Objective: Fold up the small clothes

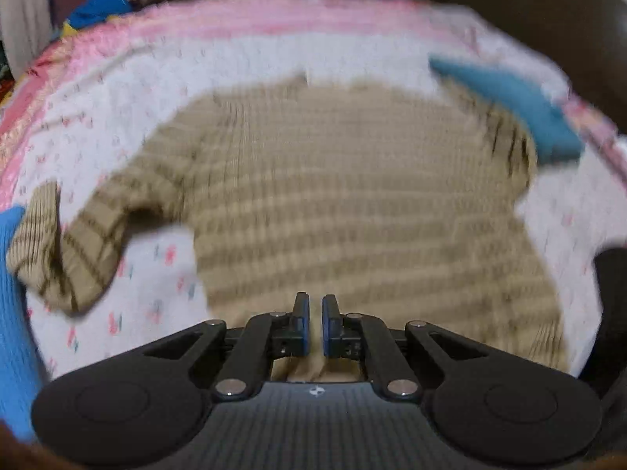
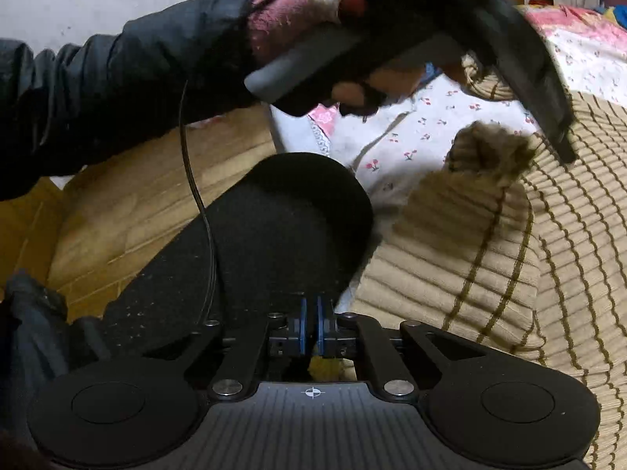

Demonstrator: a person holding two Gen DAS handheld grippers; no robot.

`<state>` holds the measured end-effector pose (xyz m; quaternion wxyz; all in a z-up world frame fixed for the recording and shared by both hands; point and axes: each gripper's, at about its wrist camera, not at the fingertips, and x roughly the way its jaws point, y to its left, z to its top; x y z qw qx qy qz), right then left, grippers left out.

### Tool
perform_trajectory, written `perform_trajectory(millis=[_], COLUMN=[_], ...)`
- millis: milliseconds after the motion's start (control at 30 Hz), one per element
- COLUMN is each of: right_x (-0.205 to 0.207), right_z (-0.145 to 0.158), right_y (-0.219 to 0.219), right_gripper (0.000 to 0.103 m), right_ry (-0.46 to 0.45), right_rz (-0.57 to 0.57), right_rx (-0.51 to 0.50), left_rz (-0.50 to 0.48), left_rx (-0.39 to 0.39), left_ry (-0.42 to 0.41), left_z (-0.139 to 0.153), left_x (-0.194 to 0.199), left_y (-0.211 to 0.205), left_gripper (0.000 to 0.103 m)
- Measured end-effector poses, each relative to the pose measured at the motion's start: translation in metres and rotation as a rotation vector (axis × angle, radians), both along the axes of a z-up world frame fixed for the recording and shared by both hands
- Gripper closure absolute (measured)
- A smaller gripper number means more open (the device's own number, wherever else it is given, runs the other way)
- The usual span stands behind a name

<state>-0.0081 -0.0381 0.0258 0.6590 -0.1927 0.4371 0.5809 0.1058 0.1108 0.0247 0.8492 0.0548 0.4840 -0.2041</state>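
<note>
A beige ribbed sweater with thin brown stripes (image 1: 352, 196) lies spread on a white floral sheet (image 1: 117, 117); its left sleeve (image 1: 78, 243) is bent back at the cuff. My left gripper (image 1: 315, 305) hovers over the sweater's lower hem, its jaws nearly closed with nothing visibly between them. In the right wrist view the same sweater (image 2: 509, 254) lies at the right with a folded sleeve and bunched cuff (image 2: 490, 152). My right gripper (image 2: 309, 313) is shut and empty, off the sweater's edge above a dark knee. The left gripper (image 2: 548, 90) is seen from the side over the sweater.
A blue cloth (image 1: 521, 105) lies at the sweater's far right shoulder, and another blue fabric (image 1: 11, 293) at the left edge. A pink blanket border (image 1: 235, 19) and piled clothes (image 1: 98, 0) lie beyond. Wooden floor (image 2: 137, 211) and a dark-sleeved arm (image 2: 98, 78) show left.
</note>
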Motion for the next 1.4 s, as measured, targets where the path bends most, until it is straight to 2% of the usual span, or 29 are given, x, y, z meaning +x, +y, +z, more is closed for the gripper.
perform_trajectory(millis=[133,233,367,467,567,667,800,867,1000,1200,1400], right_x=[0.010,0.017,0.030,0.037,0.036,0.038,0.035,0.032,0.027,0.022,0.025], right_z=[0.008,0.016,0.019,0.011,0.004,-0.010,-0.031,-0.039,-0.035,-0.035,-0.041], right_y=[-0.022,-0.052,-0.102,-0.123,-0.139,-0.144,-0.146,-0.141,-0.146,-0.166,-0.157], right_gripper=[0.090,0.090,0.086,0.086,0.084,0.078,0.077,0.074,0.073,0.073,0.073], right_ry=[-0.010,-0.003,0.034,0.074,0.089,0.105,0.200,0.225,0.233,0.276,0.268], right_rz=[-0.090,-0.198,-0.397,-0.544,-0.667,-0.775,-0.821,-0.827,-0.847,-0.906,-0.918], right_rx=[0.006,0.023,0.022,0.002,-0.021,-0.070,-0.067,-0.076,-0.067,-0.054,-0.050], left_rz=[-0.047,-0.034,0.023,0.056,0.059,0.062,0.064,0.079,0.103,0.109,0.138], left_rx=[0.159,0.199,0.181,0.125,0.053,0.005,0.014,0.034,0.064,0.193,0.178], left_ry=[0.088,0.112,0.077,0.023,-0.021,-0.035,0.004,0.024,0.045,0.068,0.076], left_z=[-0.019,-0.018,-0.004,0.009,0.020,0.019,0.000,-0.008,-0.015,-0.024,-0.026], left_x=[-0.026,-0.044,-0.057,-0.060,-0.055,-0.052,-0.052,-0.056,-0.067,-0.074,-0.085], left_y=[0.010,0.023,0.037,0.038,0.026,0.008,-0.004,-0.002,0.005,0.010,0.024], left_gripper=[0.090,0.089,0.089,0.089,0.089,0.085,0.084,0.084,0.083,0.079,0.079])
